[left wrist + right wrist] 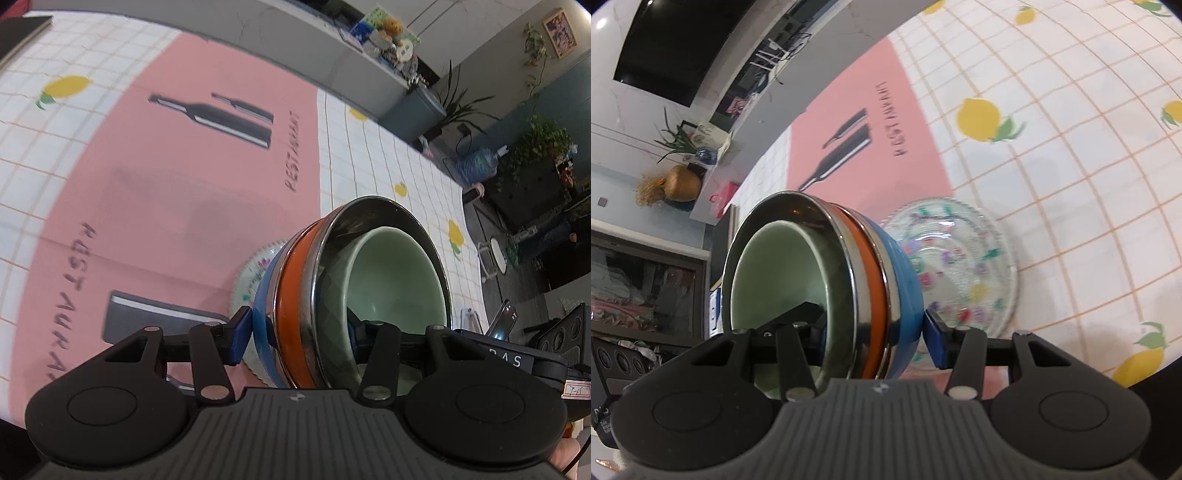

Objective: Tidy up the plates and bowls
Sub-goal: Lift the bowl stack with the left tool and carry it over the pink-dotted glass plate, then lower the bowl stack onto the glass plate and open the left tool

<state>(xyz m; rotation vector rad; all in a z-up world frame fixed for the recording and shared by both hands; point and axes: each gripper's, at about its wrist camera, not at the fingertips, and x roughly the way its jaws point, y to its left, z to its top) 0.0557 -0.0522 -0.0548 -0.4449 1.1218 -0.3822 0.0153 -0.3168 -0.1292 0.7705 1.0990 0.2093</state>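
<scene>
Jaws clamping bowl stack (pixel 332 295), grippers angled downward

A lived-in home, seemingly a dining area: the table wears a white gridded cloth printed with yellow lemons (pixel 979 120) under a pink placemat lettered "RESTAURANT" (pixel 207 147). Around it stand leafy green potted houseplants (pixel 543 144), a framed picture (pixel 560 32) and a wall-mounted black television screen (pixel 687 48).

Under my tools: white grid-pattern tablecloth with yellow lemon prints (pixel 1071 184); pink rectangular placemat printed with dark bottles (pixel 184 166). Beyond, I note green potted plants (pixel 543 144) and a round straw-coloured vase (pixel 683 182).
</scene>
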